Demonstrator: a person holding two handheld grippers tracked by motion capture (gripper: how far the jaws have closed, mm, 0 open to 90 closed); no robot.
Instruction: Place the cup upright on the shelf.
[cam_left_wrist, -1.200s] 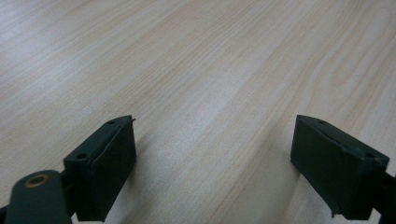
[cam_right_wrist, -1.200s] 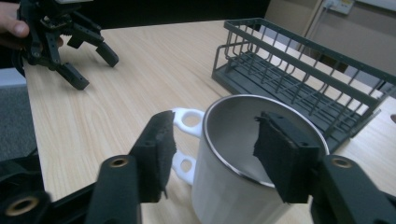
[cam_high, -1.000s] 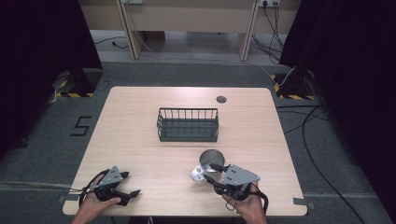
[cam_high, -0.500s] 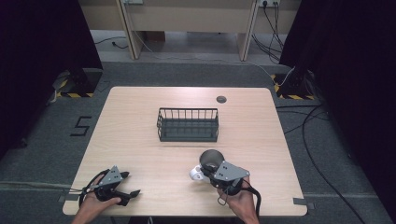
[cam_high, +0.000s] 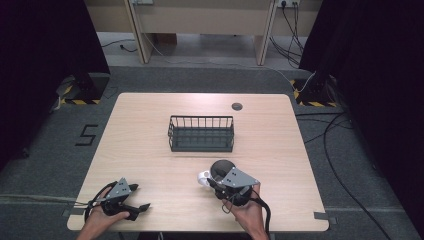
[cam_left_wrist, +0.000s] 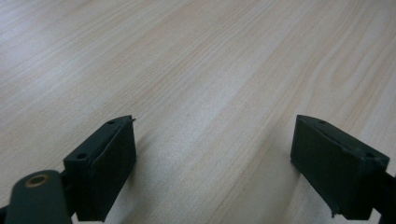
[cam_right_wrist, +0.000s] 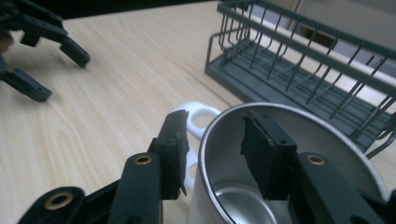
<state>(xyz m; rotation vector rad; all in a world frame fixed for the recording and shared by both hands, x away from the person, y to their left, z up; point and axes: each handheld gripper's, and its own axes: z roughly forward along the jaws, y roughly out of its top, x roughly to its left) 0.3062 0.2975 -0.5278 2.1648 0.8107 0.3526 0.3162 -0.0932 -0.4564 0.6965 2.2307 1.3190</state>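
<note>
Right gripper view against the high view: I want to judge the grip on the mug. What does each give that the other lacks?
Right gripper view: the right tongs straddle the mug wall, one jaw inside the shiny cup, one outside by the white handle. They have just been opening, and a gap shows at the outer jaw. High view: the whole table, a dark round cap set in it, and the 5 mark on the floor. Both: the mug, the wire basket and the open left tongs.
</note>
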